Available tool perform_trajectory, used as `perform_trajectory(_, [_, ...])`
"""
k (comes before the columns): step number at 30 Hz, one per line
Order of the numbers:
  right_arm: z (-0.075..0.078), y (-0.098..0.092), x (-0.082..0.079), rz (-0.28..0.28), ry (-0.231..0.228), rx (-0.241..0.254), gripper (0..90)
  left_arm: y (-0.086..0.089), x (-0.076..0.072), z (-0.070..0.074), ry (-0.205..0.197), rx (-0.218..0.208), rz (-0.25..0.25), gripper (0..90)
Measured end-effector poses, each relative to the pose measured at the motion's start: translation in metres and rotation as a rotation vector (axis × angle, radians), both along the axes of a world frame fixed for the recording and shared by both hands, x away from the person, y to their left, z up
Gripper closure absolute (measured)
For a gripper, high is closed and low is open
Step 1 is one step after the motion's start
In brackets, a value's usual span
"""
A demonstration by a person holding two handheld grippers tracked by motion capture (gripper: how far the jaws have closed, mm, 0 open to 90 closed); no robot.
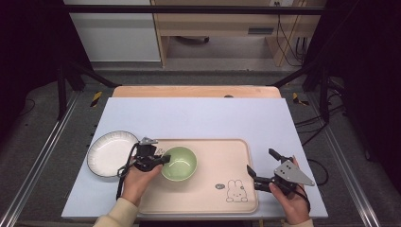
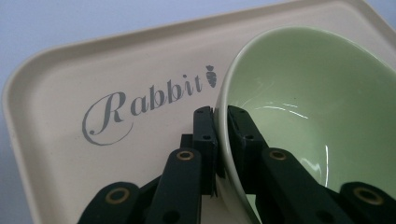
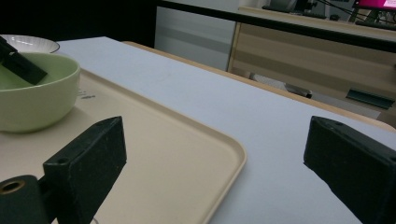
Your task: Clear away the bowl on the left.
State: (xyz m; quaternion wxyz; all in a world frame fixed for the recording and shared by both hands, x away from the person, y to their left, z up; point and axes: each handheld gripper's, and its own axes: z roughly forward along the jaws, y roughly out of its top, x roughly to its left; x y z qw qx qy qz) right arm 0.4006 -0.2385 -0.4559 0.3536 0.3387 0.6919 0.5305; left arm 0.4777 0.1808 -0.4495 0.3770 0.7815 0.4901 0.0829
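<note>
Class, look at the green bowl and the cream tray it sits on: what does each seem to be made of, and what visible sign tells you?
Green bowl: probably glazed ceramic, going by the sharp, glossy highlights inside. Cream tray: likely matte plastic, with dull, even colour, a rounded moulded rim and printed lettering.

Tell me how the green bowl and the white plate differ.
The green bowl is deep and pale green; the white plate is shallow, white with a dark rim. The bowl sits on the beige tray; the plate lies on the table beside it. The left gripper clamps the bowl's rim; nothing grips the plate. Both are round and empty.
</note>
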Motion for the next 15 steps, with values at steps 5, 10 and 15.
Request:
perform_trajectory(5, [-0.0001, 0.0, 0.0, 0.0, 0.001, 0.0, 5.9, -0.0004, -0.0011, 0.0001, -0.009, 0.011, -0.003, 81.9])
perform_trajectory(10, [-0.0002, 0.0001, 0.0002, 0.0, 0.003, 0.0, 5.8, -0.0005, -0.0025, 0.001, -0.021, 0.002, -0.002, 79.3])
perform_trajectory(15, [-0.0007, 0.0011, 0.0004, 0.002, 0.004, -0.001, 5.8, 0.0001, -0.0043, 0.003, -0.058, -0.01, 0.018, 72.6])
